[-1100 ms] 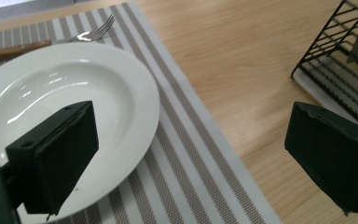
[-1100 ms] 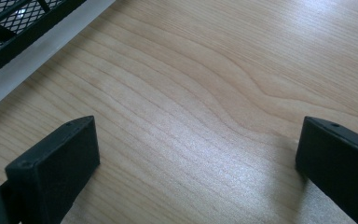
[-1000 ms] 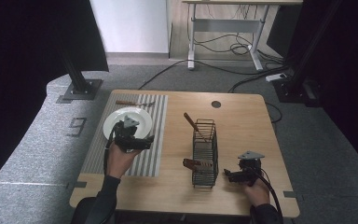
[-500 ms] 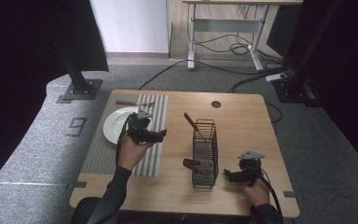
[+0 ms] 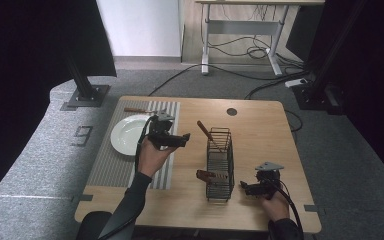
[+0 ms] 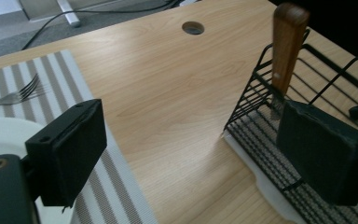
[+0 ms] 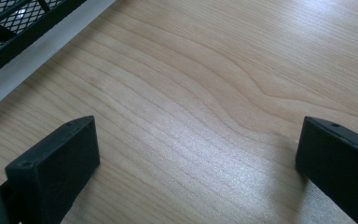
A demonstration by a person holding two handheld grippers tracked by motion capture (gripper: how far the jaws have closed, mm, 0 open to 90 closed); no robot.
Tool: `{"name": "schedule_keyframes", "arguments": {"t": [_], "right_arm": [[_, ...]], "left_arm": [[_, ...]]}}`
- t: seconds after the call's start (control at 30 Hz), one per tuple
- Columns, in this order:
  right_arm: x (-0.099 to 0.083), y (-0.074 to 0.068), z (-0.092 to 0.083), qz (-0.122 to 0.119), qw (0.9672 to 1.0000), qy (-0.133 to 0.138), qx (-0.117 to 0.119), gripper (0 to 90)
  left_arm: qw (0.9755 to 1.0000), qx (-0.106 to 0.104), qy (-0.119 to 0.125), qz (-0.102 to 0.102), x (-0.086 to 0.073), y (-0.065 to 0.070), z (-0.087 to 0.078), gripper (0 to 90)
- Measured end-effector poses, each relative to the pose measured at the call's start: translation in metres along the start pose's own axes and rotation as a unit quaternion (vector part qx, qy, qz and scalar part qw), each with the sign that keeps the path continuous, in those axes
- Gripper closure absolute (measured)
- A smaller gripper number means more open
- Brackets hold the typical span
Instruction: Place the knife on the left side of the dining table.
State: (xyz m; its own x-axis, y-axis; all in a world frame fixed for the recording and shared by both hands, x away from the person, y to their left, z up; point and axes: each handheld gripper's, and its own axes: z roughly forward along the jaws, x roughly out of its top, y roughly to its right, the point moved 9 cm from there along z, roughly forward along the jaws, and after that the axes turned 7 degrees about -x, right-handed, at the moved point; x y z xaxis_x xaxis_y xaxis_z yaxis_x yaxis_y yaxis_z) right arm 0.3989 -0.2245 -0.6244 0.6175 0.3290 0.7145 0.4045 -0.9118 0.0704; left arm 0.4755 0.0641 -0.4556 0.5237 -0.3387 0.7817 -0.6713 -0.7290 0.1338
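Surface [image 5: 260,135] of pale wood stands on grey carpet [image 5: 30,180], black curtains [image 5: 25,45] at 9 and 3 o'clock, cables [image 5: 240,50] at 12. Striped mat [image 5: 112,167] carries a white plate [image 5: 125,135] and fork [image 5: 137,110]. Wire basket [image 5: 220,165] sits centre, holding wooden-handled utensils [image 5: 205,131]. Left gripper [image 5: 184,138], empty, jaws just narrowing slightly yet wide apart, hangs between plate and basket. Right gripper [image 5: 243,187], at 5 o'clock, open, empty.

In the left gripper view, the right jaw hides the lower blade of the wooden-handled utensil [image 6: 286,44] in the wire basket [image 6: 326,88], whose far end the frame cuts off; the plate [image 6: 2,135] and fork [image 6: 14,95] are cropped at left. Utensil types in the high view are too small to tell.
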Motion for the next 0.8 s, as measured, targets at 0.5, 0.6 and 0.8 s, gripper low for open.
{"name": "schedule_keyframes", "arguments": {"t": [0.5, 0.6, 0.8], "right_arm": [[0.000, 0.000, 0.000, 0.000, 1.0000, -0.001, 0.000, 0.0], [0.000, 0.000, 0.000, 0.000, 1.0000, -0.001, 0.000, 0.0], [0.000, 0.000, 0.000, 0.000, 1.0000, -0.001, 0.000, 0.0]], "left_arm": [[0.9987, -0.047, 0.009, -0.018, 0.021, 0.030, 0.030, 18.3], [0.9980, -0.056, 0.013, -0.027, 0.025, 0.034, 0.034, 26.3], [0.9963, -0.073, 0.021, -0.040, 0.032, 0.040, 0.039, 44.1]]}}
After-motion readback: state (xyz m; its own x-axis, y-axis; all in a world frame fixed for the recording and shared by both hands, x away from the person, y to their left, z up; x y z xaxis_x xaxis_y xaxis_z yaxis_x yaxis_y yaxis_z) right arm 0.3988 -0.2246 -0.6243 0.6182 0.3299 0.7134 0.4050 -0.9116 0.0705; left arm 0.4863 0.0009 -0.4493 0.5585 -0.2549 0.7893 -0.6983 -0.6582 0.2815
